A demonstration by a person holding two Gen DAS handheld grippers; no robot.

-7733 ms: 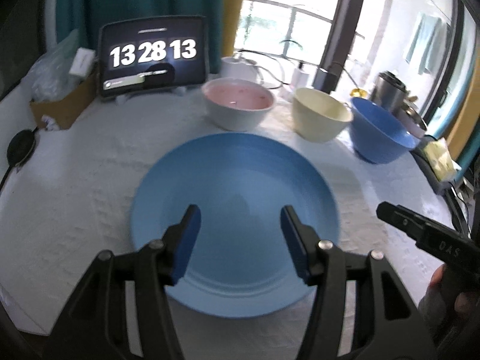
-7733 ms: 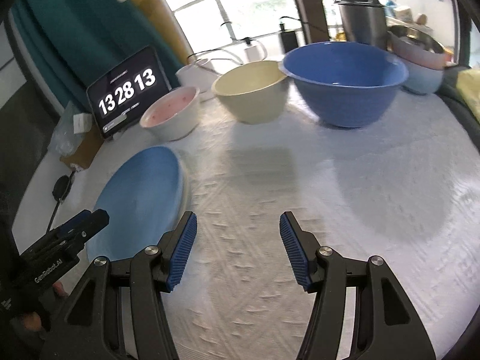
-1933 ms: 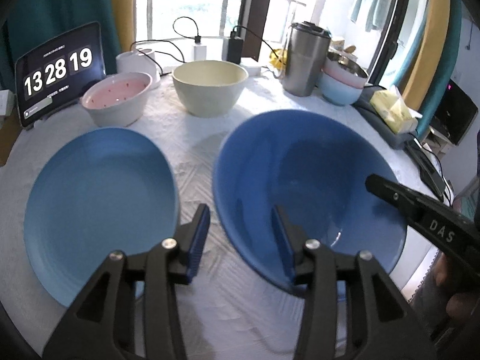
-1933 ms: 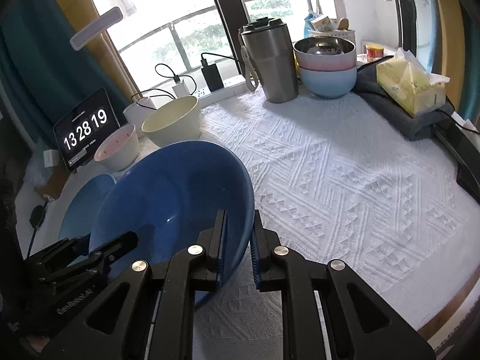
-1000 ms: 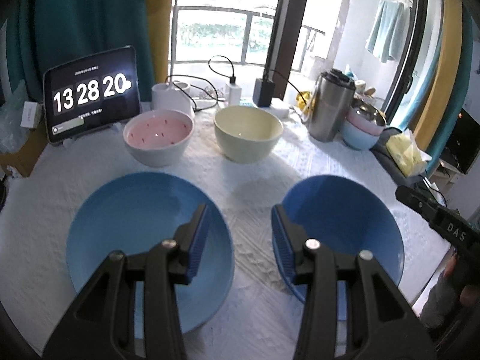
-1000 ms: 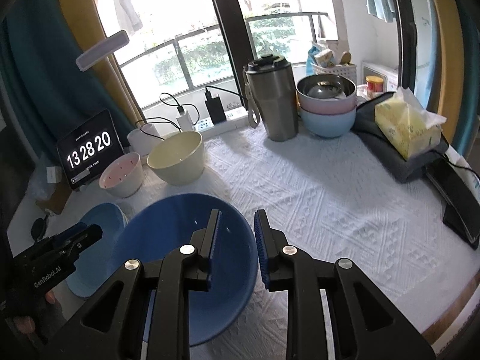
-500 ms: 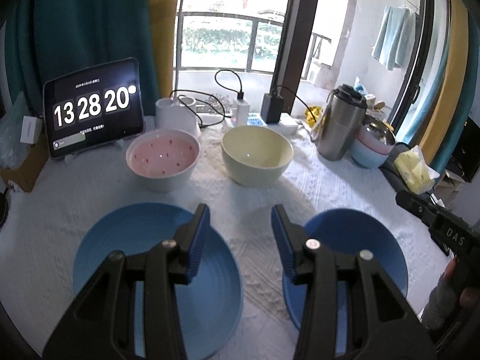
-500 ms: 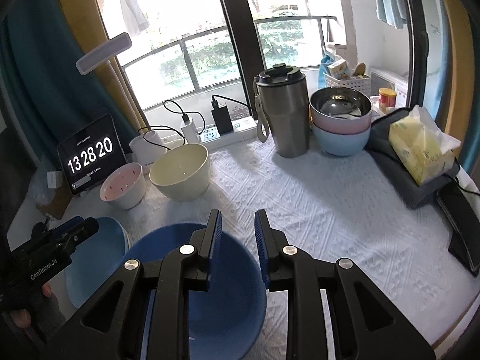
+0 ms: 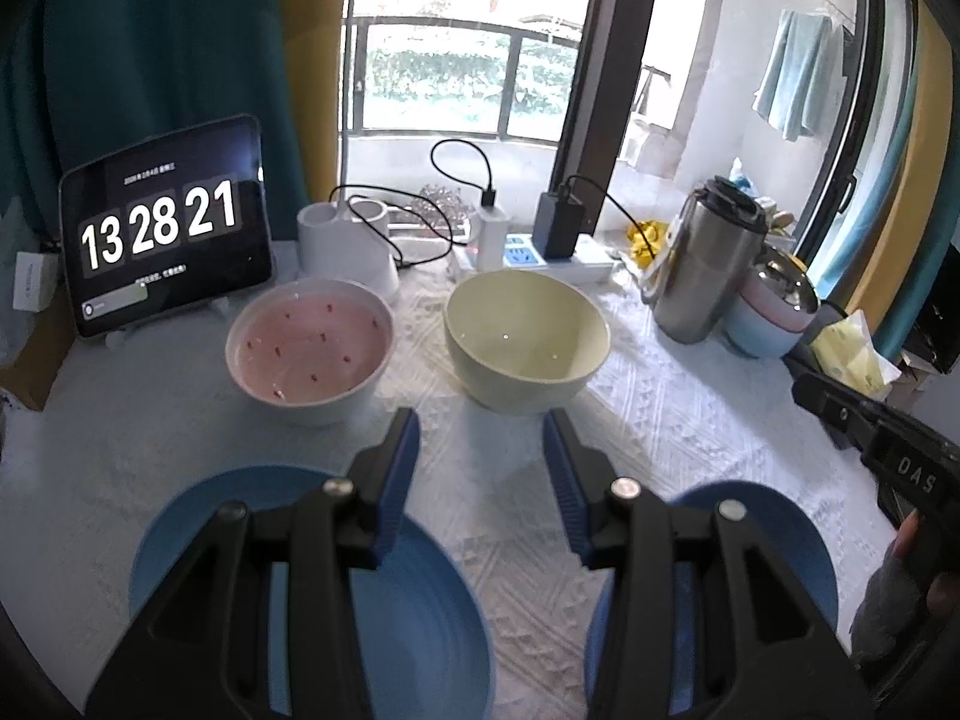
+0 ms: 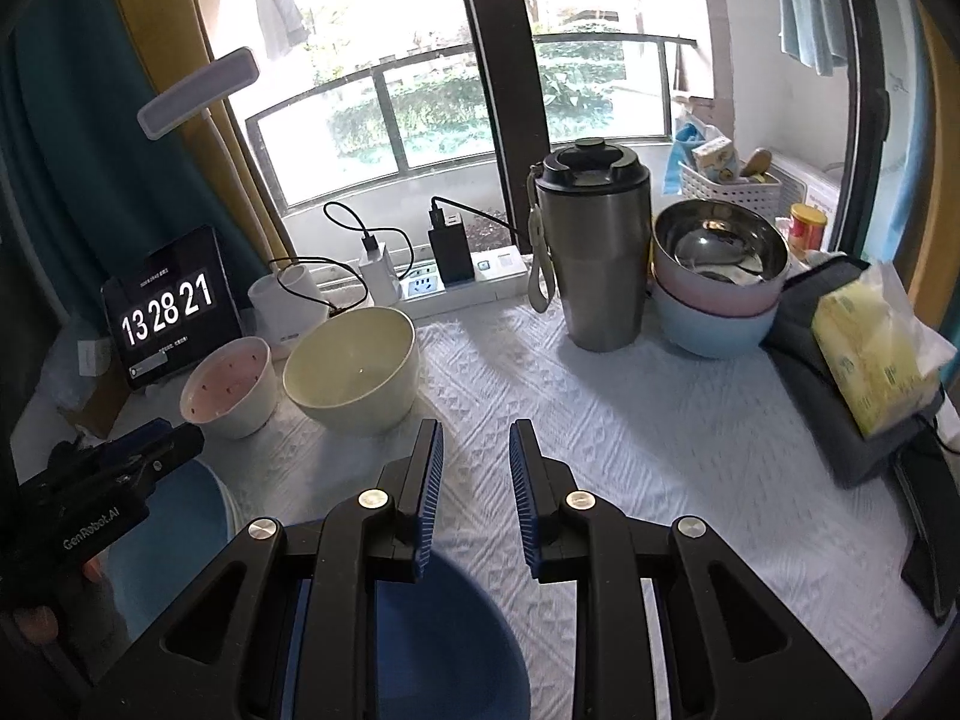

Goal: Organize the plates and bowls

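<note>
Your left gripper [image 9: 483, 450] and right gripper [image 10: 476, 468] both hang above the white textured tablecloth [image 10: 600, 420] with jaws parted, gripping nothing; below them sit the flat blue plate [image 9: 420, 630] and deep blue bowl [image 10: 456, 648], behind them the pink speckled bowl [image 9: 309, 348] beside the cream bowl [image 9: 525, 336]

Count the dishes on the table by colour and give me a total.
Blue: 3: blue plate, dark blue bowl, light blue bowl
Pink: 2: pink bowl, stacked pink bowl
Cream: 1: cream bowl
Steel: 1: steel bowl
Total: 7
</note>
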